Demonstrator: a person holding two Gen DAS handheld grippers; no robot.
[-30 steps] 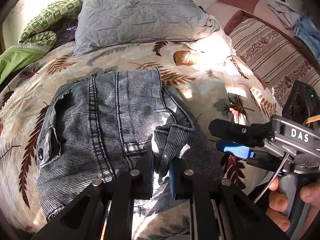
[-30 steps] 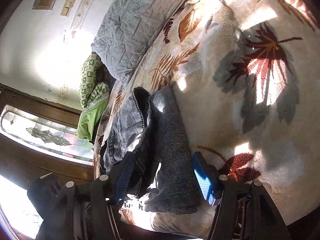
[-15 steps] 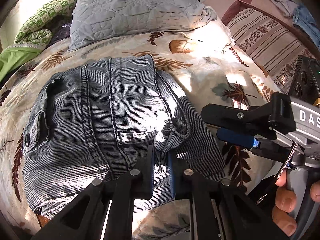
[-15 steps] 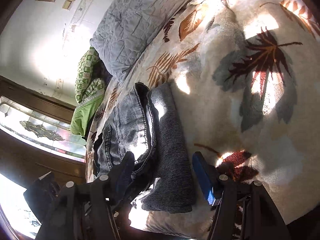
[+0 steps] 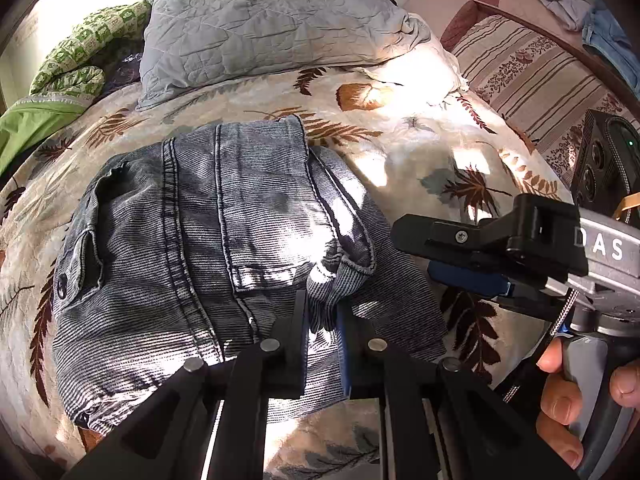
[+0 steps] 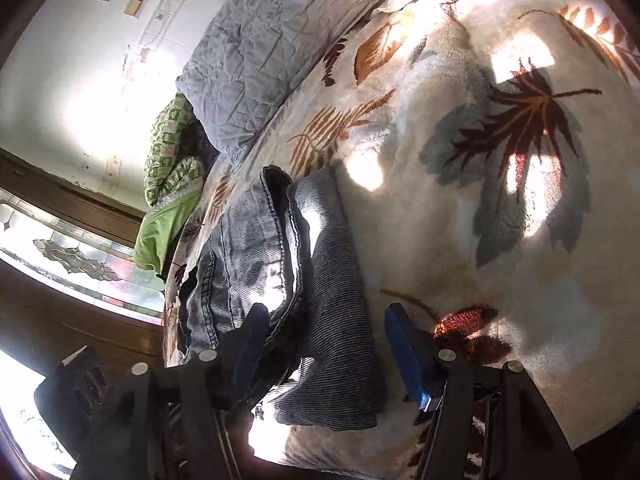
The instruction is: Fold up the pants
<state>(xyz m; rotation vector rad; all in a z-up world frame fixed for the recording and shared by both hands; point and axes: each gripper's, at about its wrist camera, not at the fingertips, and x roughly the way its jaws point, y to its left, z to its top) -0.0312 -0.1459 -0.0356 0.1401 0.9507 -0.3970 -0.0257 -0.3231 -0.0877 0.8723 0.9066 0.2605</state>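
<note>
Grey-blue denim pants (image 5: 192, 264) lie folded in layers on the leaf-print bedspread (image 5: 420, 168). My left gripper (image 5: 322, 320) is shut on a bunched edge of the pants near their right side, low against the stack. My right gripper (image 5: 436, 256) shows at the right of the left wrist view, held in a hand, open, beside the pants' right edge. In the right wrist view the right gripper (image 6: 324, 340) is open, its fingers either side of the near corner of the pants (image 6: 320, 280), not closed on them.
A grey quilted pillow (image 5: 260, 36) and green bedding (image 5: 68, 76) lie at the head of the bed. A striped cushion (image 5: 532, 72) with clothes on it is at the right. A stained-glass window (image 6: 68, 256) is to the left.
My left gripper has lowered the held denim edge down onto the stack and the pants have settled flatter. My right gripper has moved in closer to the pants' right edge, still open.
</note>
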